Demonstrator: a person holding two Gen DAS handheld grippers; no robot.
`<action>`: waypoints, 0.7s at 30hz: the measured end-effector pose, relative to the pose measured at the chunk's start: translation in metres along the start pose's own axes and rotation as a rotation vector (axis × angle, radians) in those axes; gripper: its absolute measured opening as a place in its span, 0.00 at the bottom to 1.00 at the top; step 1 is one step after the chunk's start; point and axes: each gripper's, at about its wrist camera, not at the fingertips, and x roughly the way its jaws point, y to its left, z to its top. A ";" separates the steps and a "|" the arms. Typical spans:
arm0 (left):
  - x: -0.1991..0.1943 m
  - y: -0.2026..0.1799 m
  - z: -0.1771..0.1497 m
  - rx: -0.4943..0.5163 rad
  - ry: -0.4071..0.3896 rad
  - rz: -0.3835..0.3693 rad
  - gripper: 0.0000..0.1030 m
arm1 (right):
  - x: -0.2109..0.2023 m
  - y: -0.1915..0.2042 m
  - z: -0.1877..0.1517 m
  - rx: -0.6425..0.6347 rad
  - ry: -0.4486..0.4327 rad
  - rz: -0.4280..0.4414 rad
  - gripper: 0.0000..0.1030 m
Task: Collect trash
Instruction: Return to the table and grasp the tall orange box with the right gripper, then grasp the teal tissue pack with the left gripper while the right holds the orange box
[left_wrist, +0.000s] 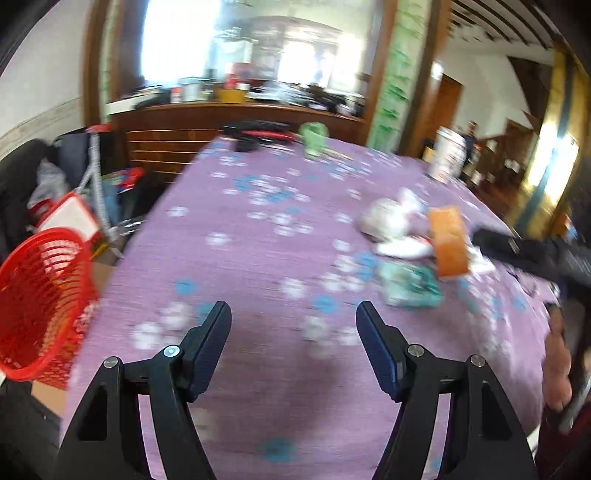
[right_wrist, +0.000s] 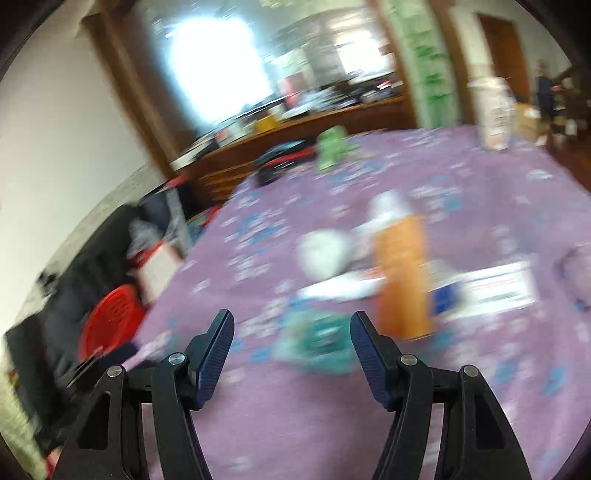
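A purple flowered tablecloth (left_wrist: 258, 258) holds a small heap of trash: an orange box (left_wrist: 448, 242) (right_wrist: 402, 273), a crumpled white ball (left_wrist: 384, 221) (right_wrist: 323, 254), a flat white paper (right_wrist: 340, 288) and a teal wrapper (left_wrist: 410, 286) (right_wrist: 317, 339). A white and blue carton (right_wrist: 491, 286) lies to the right of the box. My left gripper (left_wrist: 292, 308) is open over bare cloth, left of the heap. My right gripper (right_wrist: 291, 315) is open with nothing held, and the teal wrapper lies just beyond its fingertips. A red mesh basket (left_wrist: 40, 295) (right_wrist: 110, 321) sits off the table's left edge.
A green cup (left_wrist: 314, 136), a black and red item (left_wrist: 258, 134) and a tall white container (left_wrist: 448, 155) stand at the table's far side. A hand (left_wrist: 557, 369) shows at the right edge. A wooden sideboard (left_wrist: 221, 122) stands behind, and clutter fills the floor at left.
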 end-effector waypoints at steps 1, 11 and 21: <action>0.002 -0.010 -0.001 0.020 0.004 -0.007 0.67 | -0.001 -0.008 0.005 -0.003 -0.005 -0.048 0.68; 0.015 -0.074 -0.008 0.178 0.043 -0.021 0.67 | 0.043 -0.055 0.035 -0.007 0.065 -0.132 0.67; 0.037 -0.084 0.001 0.200 0.095 0.013 0.67 | 0.069 -0.037 0.015 -0.161 0.061 -0.166 0.24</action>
